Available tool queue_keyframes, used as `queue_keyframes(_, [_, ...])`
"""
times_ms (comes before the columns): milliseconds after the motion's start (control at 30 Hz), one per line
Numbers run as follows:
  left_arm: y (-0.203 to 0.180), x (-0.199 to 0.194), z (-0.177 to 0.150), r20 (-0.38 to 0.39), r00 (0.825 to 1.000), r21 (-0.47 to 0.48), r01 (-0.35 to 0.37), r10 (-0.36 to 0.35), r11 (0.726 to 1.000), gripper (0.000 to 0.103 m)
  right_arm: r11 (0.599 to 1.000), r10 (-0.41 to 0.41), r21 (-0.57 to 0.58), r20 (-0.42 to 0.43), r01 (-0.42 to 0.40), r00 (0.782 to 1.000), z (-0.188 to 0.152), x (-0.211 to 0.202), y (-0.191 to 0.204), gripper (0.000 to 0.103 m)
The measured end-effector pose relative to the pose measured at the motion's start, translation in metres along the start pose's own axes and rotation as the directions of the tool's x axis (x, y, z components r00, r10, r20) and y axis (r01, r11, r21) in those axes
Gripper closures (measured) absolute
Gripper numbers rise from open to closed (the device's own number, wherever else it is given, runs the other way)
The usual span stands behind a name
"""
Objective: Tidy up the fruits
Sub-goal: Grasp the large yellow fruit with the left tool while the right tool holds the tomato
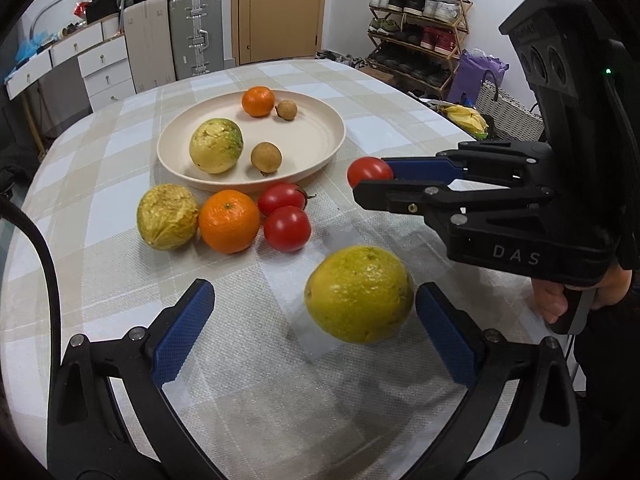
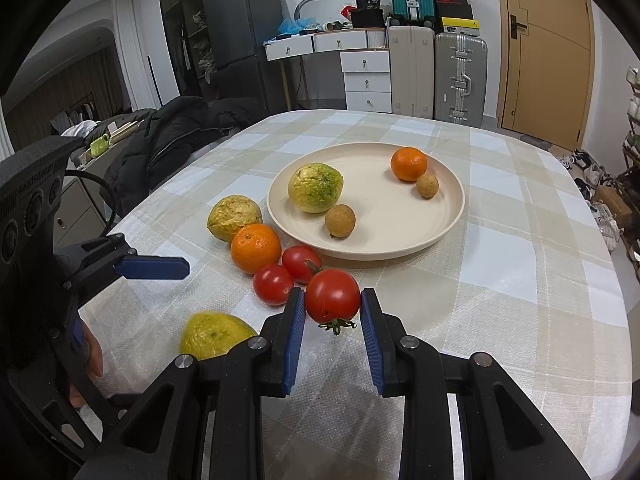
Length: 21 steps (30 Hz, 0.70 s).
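A cream plate (image 1: 320, 148) (image 2: 444, 216) holds a yellow-green fruit (image 1: 216, 145), a small orange (image 1: 258, 101) and two brown longans (image 1: 266, 157). On the cloth in front lie a wrinkled yellow fruit (image 1: 167, 216), an orange (image 1: 229, 221) and two tomatoes (image 1: 287, 227). My right gripper (image 2: 332, 308) is shut on a tomato (image 2: 332, 295) (image 1: 368, 171), held just above the cloth. My left gripper (image 1: 316, 312) is open around a yellow-green fruit (image 1: 359, 294) (image 2: 214, 338), which lies by its right finger.
The table has a checked cloth (image 2: 500, 264). A dark jacket (image 2: 180, 136) lies at the table's far left edge. Suitcases (image 2: 460, 76), drawers and a door stand behind; a shoe rack (image 1: 420, 32) stands to the right.
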<state>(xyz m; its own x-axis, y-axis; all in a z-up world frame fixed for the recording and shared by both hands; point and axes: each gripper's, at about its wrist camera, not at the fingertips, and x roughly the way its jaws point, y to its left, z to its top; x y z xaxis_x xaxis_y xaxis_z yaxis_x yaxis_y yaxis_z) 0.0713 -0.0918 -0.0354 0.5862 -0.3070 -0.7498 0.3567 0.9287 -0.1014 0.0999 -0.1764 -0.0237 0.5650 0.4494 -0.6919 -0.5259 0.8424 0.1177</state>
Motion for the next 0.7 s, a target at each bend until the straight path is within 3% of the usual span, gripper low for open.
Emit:
queue_keyframes(100, [0.0011, 0.0053, -0.0017, -0.020, 0.999, -0.012, 0.033, -0.034, 0.999, 0.013, 1.000, 0.000, 0.000, 0.001, 0.000, 1.000, 0.0001, -0.0004, 0.0000, 0.074])
queue_keyframes(300, [0.0017, 0.0095, -0.0043, -0.037, 0.992, -0.040, 0.123, -0.124, 0.992, 0.047, 1.000, -0.001, 0.000, 0.001, 0.001, 1.000, 0.0002, -0.0005, -0.0001, 0.074])
queue_keyframes(700, [0.0040, 0.0033, 0.0010, 0.007, 0.996, -0.041, 0.085, -0.084, 0.996, 0.048, 1.000, -0.004, 0.006, 0.009, 0.004, 1.000, 0.0003, -0.0022, -0.0022, 0.074])
